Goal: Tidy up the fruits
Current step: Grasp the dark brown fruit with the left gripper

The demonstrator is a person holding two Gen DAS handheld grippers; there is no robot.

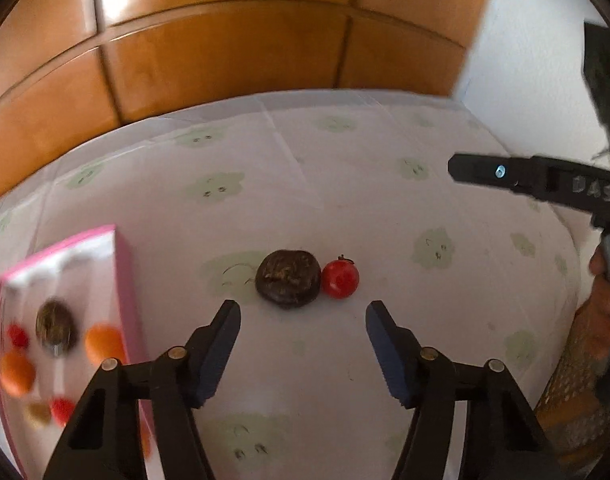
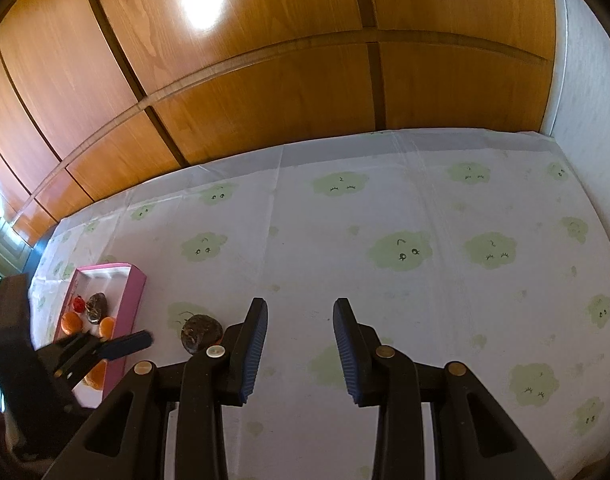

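Observation:
A dark wrinkled fruit (image 1: 288, 278) and a small red tomato (image 1: 339, 279) lie side by side on the table, touching or nearly so. My left gripper (image 1: 303, 316) is open and empty, just short of them. A pink tray (image 1: 123, 272) at the left holds oranges, small red fruits and another dark fruit. In the right wrist view my right gripper (image 2: 300, 312) is open and empty above bare tablecloth; the dark fruit (image 2: 201, 333) lies to its left, beyond it the pink tray (image 2: 135, 300). The left gripper's fingertip (image 2: 129, 343) shows there too.
The table carries a white cloth (image 2: 385, 208) with green cloud prints. Wooden wardrobe doors (image 2: 265, 80) stand right behind it. A white wall (image 2: 585, 80) closes the right side. The right gripper's body (image 1: 545, 180) and the holding hand (image 1: 601, 312) show at the right of the left wrist view.

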